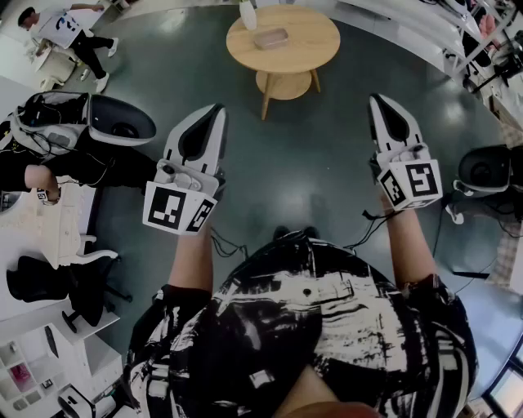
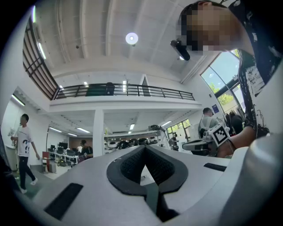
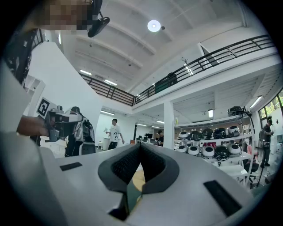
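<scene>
Left gripper (image 1: 216, 110): held in the air at centre left of the head view, tips pointing toward the top of the frame. In the left gripper view (image 2: 145, 148) the two dark pads meet at their tips and leave only a small diamond-shaped gap behind them. Jaws closed, with nothing between them.

Right gripper (image 1: 377, 100): held in the air at centre right of the head view, at about the same height as the left and well apart from it. In the right gripper view (image 3: 139, 145) the pads also meet at the tips. Jaws closed, nothing gripped. A tan patch shows through the gap behind the pads; what it is cannot be told.

Nearest thing: a round wooden table (image 1: 306, 51) at upper centre of the head view, between the lines of the two grippers and beyond their tips. Neither gripper touches it. A shallow tray (image 1: 271, 37) lies near the middle of the tabletop. A white container (image 1: 248, 15) stands at the table's far left edge.

Surroundings: a dark floor (image 1: 319, 163) fills the middle of the frame below both grippers. A person in a white shirt (image 1: 69, 28) is at upper left. In the right gripper view, shelves of rounded black-and-white units (image 3: 208, 150) stand at centre right.
</scene>
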{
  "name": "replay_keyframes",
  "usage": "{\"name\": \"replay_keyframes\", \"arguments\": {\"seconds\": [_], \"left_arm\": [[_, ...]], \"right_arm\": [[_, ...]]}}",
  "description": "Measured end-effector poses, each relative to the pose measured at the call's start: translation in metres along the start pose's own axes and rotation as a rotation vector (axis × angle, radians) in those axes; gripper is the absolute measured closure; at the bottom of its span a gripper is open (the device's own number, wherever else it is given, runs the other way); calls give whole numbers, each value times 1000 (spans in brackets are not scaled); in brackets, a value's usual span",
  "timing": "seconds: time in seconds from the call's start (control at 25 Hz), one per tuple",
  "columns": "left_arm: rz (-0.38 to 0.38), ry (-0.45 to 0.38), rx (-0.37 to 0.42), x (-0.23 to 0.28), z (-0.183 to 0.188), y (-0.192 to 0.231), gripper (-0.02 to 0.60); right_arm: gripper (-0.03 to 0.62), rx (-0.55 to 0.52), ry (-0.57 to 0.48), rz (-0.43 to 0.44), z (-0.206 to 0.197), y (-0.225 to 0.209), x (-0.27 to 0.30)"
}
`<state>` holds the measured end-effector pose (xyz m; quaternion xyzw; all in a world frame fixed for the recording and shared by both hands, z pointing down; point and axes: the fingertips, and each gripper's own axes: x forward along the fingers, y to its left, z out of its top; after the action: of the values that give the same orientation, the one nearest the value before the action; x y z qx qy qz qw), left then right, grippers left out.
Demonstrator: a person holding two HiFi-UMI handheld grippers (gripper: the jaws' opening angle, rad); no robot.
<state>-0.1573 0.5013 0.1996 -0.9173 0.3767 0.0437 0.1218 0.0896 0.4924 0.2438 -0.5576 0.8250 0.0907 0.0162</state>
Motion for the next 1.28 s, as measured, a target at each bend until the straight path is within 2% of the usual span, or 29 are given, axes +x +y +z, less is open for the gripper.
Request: {"name": "replay_keyframes", "arguments": {"seconds": [1.04,1.28], "left_arm": [[-3,-13,8,-2,9,-9,583],[-8,-11,8,-1,9,-10,583]], "right_arm": [[594,0,-5,12,6,4,-11],[593,31,-30,34,9,6,-11]]}}
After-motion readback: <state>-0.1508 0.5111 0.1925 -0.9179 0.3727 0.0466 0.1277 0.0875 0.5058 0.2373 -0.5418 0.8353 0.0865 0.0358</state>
